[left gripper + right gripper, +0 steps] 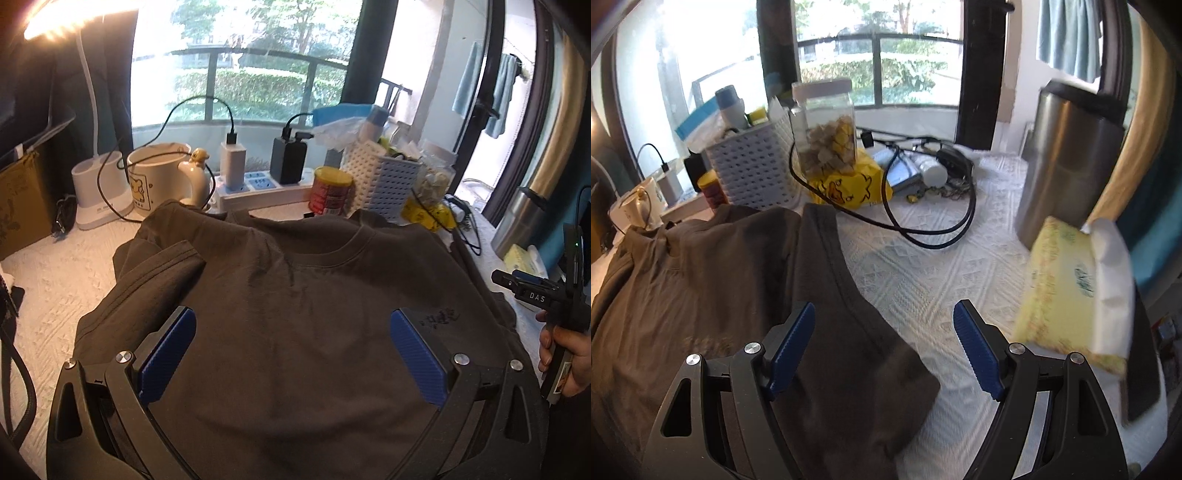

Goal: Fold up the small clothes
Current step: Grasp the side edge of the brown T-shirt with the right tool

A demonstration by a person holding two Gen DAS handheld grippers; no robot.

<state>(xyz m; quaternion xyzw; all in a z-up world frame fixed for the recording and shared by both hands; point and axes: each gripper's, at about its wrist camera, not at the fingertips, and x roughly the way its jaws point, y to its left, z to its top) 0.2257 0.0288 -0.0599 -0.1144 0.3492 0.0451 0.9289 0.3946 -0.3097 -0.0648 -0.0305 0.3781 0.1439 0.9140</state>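
Observation:
A dark brown T-shirt (pixel 295 295) lies front up on the white textured cloth, collar toward the window, its left sleeve folded in over the body. My left gripper (pixel 291 325) hovers open over the shirt's chest, with nothing between its blue pads. In the right wrist view the shirt (pixel 701 277) fills the left half, and its right sleeve (pixel 842 314) spreads onto the cloth. My right gripper (pixel 884 325) is open above that sleeve's edge and holds nothing. The right gripper also shows in the left wrist view (pixel 524 288), beside the shirt's right side.
Behind the shirt stand a white mug (pixel 159 181), a power strip with chargers (pixel 258 184), a red can (pixel 330 190), a white basket (pixel 753 166) and a jar (pixel 827 125). Black cables (pixel 923 221), a yellow tissue pack (pixel 1067 288) and a steel canister (pixel 1063 162) lie to the right.

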